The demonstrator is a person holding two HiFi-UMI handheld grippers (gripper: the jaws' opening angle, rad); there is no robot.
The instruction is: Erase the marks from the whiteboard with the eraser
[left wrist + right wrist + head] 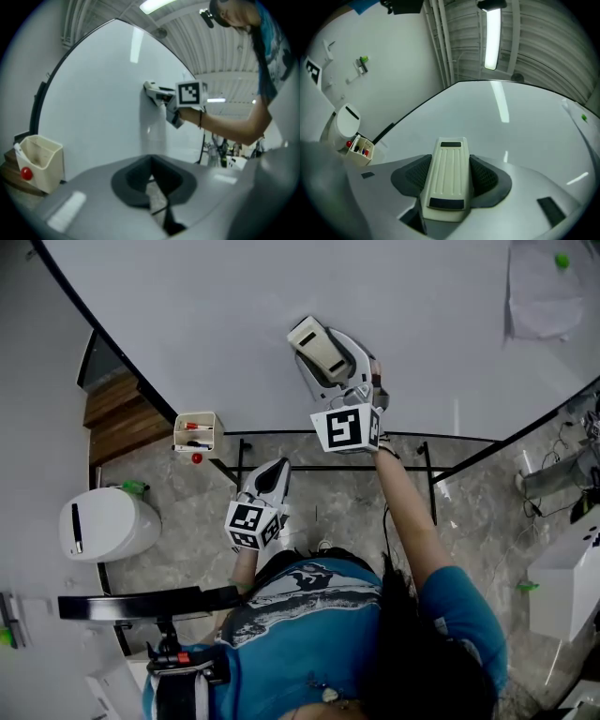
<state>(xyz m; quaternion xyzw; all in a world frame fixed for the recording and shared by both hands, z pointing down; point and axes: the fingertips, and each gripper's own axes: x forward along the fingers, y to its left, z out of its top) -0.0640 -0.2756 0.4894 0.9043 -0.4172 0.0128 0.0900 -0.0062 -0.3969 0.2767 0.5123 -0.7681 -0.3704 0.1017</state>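
The right hand-held gripper (pixel 330 367) squeezes the eraser (pixel 317 345), pressing it on the whiteboard (pixel 216 315) to rub. The left hand-held gripper (pixel 270 476) hangs low, closed and empty, out of the way.

Whiteboard (pixel 234 315) is plain pale grey-white with a thin black edge. The eraser (pixel 446 176) is cream, finely ribbed, with two black rectangular patches. Right gripper (pixel 323 357) has a light grey body and dark grey mesh-textured fingers (pixel 487 176); left gripper (pixel 272 472) is the same light grey with dark fingers, and each marker cube (pixel 347 427) has black-and-white square patterns. Holder (pixel 211 432) is cream with red and black pens (pixel 195 427) and a red dot (pixel 196 458) under it. The floor (pixel 347 493) is grey-beige marbled, the wood panel (pixel 117 413) brown, the shirt (pixel 309 606) blue with a dark-and-white print, and the rounded bin (pixel 108 521) white with a black slot.
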